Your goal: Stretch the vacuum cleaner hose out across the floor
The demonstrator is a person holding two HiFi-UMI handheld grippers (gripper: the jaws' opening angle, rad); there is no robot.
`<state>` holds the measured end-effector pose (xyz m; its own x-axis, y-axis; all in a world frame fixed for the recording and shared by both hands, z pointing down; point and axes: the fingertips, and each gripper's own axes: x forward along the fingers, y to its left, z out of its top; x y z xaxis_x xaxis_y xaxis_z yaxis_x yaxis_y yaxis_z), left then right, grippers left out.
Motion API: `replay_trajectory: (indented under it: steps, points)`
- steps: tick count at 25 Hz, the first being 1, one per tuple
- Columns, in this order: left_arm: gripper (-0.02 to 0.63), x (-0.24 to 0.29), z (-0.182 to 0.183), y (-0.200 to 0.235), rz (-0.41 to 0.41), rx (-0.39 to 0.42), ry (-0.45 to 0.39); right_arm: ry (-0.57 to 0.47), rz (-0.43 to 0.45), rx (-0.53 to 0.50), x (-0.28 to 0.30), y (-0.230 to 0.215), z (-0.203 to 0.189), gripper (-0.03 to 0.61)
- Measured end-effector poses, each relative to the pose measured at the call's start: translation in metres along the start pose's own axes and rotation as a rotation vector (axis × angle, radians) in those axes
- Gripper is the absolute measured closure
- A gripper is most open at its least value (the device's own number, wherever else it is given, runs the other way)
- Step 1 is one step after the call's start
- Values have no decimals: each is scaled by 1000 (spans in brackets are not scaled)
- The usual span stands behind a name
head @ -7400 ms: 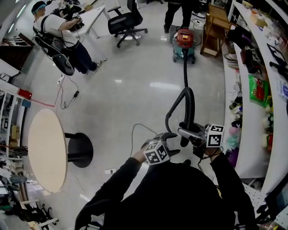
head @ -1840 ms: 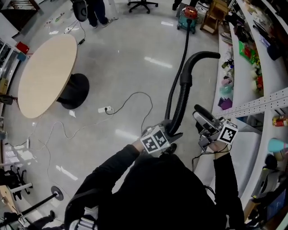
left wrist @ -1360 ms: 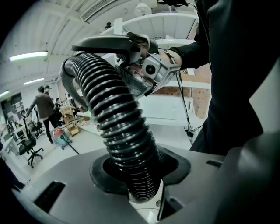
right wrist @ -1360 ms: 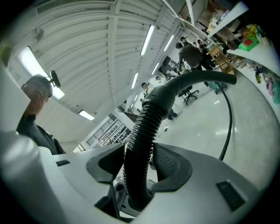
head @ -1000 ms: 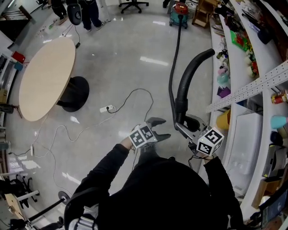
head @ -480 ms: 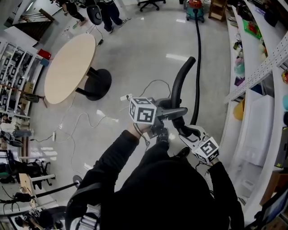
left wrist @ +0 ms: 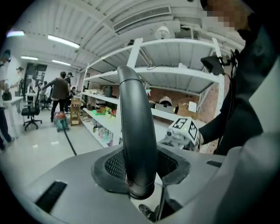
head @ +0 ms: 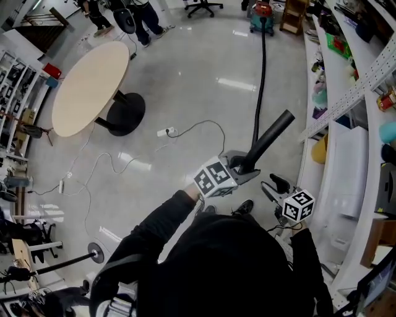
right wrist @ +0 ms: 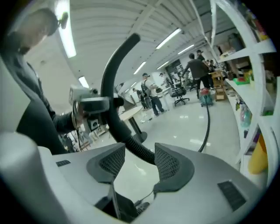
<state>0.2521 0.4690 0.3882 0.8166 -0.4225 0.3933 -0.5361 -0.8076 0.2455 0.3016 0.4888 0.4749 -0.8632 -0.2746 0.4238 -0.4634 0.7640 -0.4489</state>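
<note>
Head view shows a hand-over just made. The left gripper [head: 241,167] has just been closing and now clamps the smooth rigid black tube [head: 270,137] that ends the black ribbed vacuum cleaner hose [head: 262,74], its pads pressing the tube's sides in the left gripper view. The right gripper [head: 273,184], which had that end a second ago, has just been opening and hangs at 4 o'clock, jaws apart, nothing pressed between them; the hose only passes beyond their tips. The tall arch of a second ago is gone. The hose now runs nearly straight over the glossy grey floor [head: 192,68] from the red and green vacuum cleaner [head: 262,12] at 12 o'clock to just ahead of the person, so the stretch looks almost done, with only the held end left to lower. For room: the round beige table [head: 86,86] stands well apart at 10 o'clock, a thin cable with a white socket block [head: 167,132] trails near the feet at 11 o'clock, and white shelving [head: 342,155] hems the hose closely from 2 to 3 o'clock; open floor lies leftward and ahead.
</note>
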Motion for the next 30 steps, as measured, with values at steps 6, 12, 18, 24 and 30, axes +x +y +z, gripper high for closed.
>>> replay_trajectory:
  steps: [6, 12, 18, 24, 30]
  points:
    - [453, -56, -71, -9, -26, 81, 67, -256, -85, 227, -19, 46, 63, 379]
    - [453, -76, -147, -30, -61, 205, 161, -395, 13, 435, 3, 119, 107, 352]
    - [453, -68, -181, -69, -114, 332, 231, -258, -82, 371, 1, 141, 77, 347]
    - [453, -57, -204, -95, -69, 359, 281, -198, -45, 280, -11, 179, 48, 416]
    - [371, -59, -216, -136, -23, 145, 325, -181, 20, 179, -46, 215, -4, 430]
